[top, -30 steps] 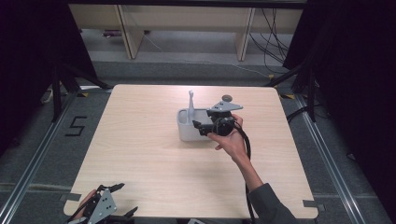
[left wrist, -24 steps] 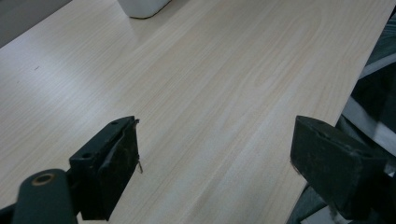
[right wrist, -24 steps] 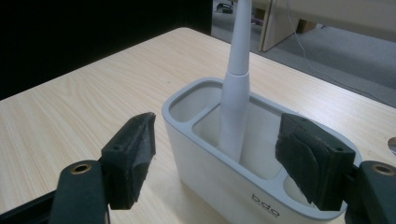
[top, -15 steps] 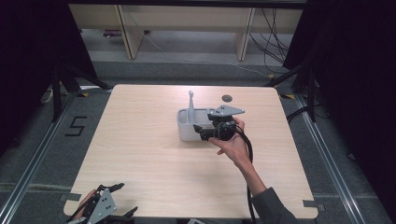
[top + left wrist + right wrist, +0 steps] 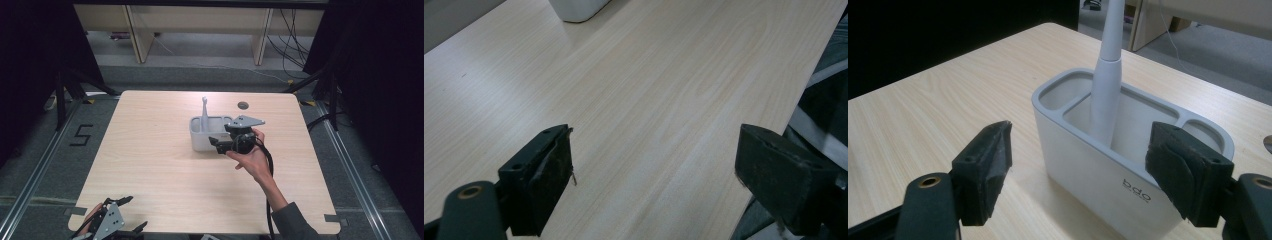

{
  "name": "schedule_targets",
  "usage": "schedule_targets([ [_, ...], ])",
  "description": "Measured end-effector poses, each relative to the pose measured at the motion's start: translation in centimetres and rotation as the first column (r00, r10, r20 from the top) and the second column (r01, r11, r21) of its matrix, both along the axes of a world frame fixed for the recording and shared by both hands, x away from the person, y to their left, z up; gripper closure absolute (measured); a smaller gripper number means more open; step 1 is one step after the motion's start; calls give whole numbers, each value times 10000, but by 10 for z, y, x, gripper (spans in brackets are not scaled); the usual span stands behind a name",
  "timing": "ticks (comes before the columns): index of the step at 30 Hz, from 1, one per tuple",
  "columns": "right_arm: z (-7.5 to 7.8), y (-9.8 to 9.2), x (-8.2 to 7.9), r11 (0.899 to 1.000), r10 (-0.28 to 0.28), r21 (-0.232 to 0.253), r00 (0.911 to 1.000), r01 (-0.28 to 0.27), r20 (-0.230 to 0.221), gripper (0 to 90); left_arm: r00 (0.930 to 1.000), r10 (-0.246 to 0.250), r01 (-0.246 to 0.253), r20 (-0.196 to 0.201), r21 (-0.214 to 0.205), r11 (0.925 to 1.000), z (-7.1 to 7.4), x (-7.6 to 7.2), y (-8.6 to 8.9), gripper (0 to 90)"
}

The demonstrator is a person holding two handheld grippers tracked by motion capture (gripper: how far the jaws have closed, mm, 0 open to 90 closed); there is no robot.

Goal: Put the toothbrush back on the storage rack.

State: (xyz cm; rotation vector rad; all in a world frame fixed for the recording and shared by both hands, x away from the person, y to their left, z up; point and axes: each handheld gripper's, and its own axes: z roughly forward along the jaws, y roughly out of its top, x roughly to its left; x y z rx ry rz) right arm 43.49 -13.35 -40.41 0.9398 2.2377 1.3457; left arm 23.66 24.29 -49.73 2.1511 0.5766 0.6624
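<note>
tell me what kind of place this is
Probably a lab or recording studio set up for handling trials: a bare wooden table ringed by black curtains, loose cables on the floor, and a taped number beside it.

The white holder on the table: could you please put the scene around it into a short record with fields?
holder: white holder, three compartments, standing near the middle of the wooden table
contents: white handle upright in the large middle compartment; its top is cut off in the right gripper view
right gripper: right gripper close in front of the holder, jaws open, nothing between them
left gripper: left gripper at the near table edge, jaws open, nothing between them
</note>
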Motion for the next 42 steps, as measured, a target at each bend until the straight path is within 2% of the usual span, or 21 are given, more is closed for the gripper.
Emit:
schedule_targets([
  [1, 0, 0, -1, 10000, 14, -3, 10000, -14, 44, 267, 10000, 0, 0, 0, -12, 10000, 0, 0, 0, 148],
  [2, -1, 0, 0, 9999, 107, 35, 9998, -107, 182, 267, 10000, 24, -28, -74, -435, 9991, -1, -1, -2, 149],
  [3, -1, -1, -1, 9999, 143, 47, 9998, -143, 130, 267, 10000, 24, -23, 23, -536, 9986, -2, -1, -2, 148],
  [4, 0, -1, -3, 9999, 27, 122, 10000, -26, -41, 267, 10000, 19, -20, -17, -487, 9988, -1, -1, -2, 149],
  [9, 0, -5, -7, 9999, 47, -130, 10000, -47, -3, 263, 10000, 21, -21, -7, -498, 9988, -1, -2, -2, 148],
  [12, -2, -6, -10, 10000, -31, 48, 9999, 32, -133, 263, 10000, 33, -33, -2, -511, 9987, -1, -1, -2, 149],
  [15, -3, -10, -11, 9998, 63, -174, 9999, -65, -112, 263, 10000, 25, -25, 3, -489, 9988, -1, -2, -2, 148],
  [19, -5, -12, -15, 9999, -89, -70, 9996, 88, -267, 262, 10000, 62, -61, 10, -527, 9986, -1, -1, -2, 149],
  [20, -5, -13, -14, 9998, 60, -197, 9998, -63, -168, 262, 10000, 36, -34, 45, -315, 9995, 0, -1, -1, 149],
  [22, -6, -11, -17, 10000, -13, 18, 9995, 14, -305, 260, 10000, 51, -49, 52, -381, 9993, 0, -2, -1, 149],
  [26, -6, -12, -21, 9999, 33, -115, 9996, -36, -269, 259, 10000, 29, -27, 39, -425, 9991, -1, -1, -1, 149],
  [27, -5, -13, -21, 9995, 121, -290, 9998, -125, -136, 257, 10000, 42, -39, 70, -423, 9991, -1, -2, -1, 148],
  [29, -7, -11, -24, 9998, 173, -90, 9993, -176, -332, 254, 10000, 49, -47, 48, -432, 9991, -1, -2, -1, 149],
  [30, -7, -11, -24, 9998, 173, -90, 9993, -176, -332, 254, 10000, 39, -37, 44, -337, 9994, 0, -1, -1, 149],
  [32, -8, -11, -25, 9994, 276, -206, 9995, -278, -141, 253, 10000, 47, -46, 23, -485, 9988, -1, -2, -2, 149],
  [34, -8, -12, -27, 9993, 255, -248, 9992, -262, -312, 251, 10000, 35, -34, 49, -299, 9995, 0, -1, -1, 149],
  [36, -9, -12, -30, 9995, 207, -219, 9989, -216, -413, 251, 10000, 38, -35, 70, -393, 9992, -1, -1, -1, 148],
  [38, -10, -12, -31, 9995, 164, -263, 9990, -175, -418, 248, 10000, 38, -35, 71, -418, 9991, -1, -1, -1, 149],
  [39, -11, -12, -30, 9992, 275, -286, 9993, -283, -254, 248, 10000, 61, -59, 49, -408, 9992, -1, -2, -1, 149],
  [40, -11, -12, -33, 9995, 177, -249, 9984, -191, -537, 247, 10000, 52, -50, 43, -411, 9991, -1, -2, -1, 149],
  [42, -12, -12, -33, 9990, 330, -289, 9989, -339, -326, 246, 10000, 48, -46, 54, -429, 9991, -1, -2, -1, 149],
])
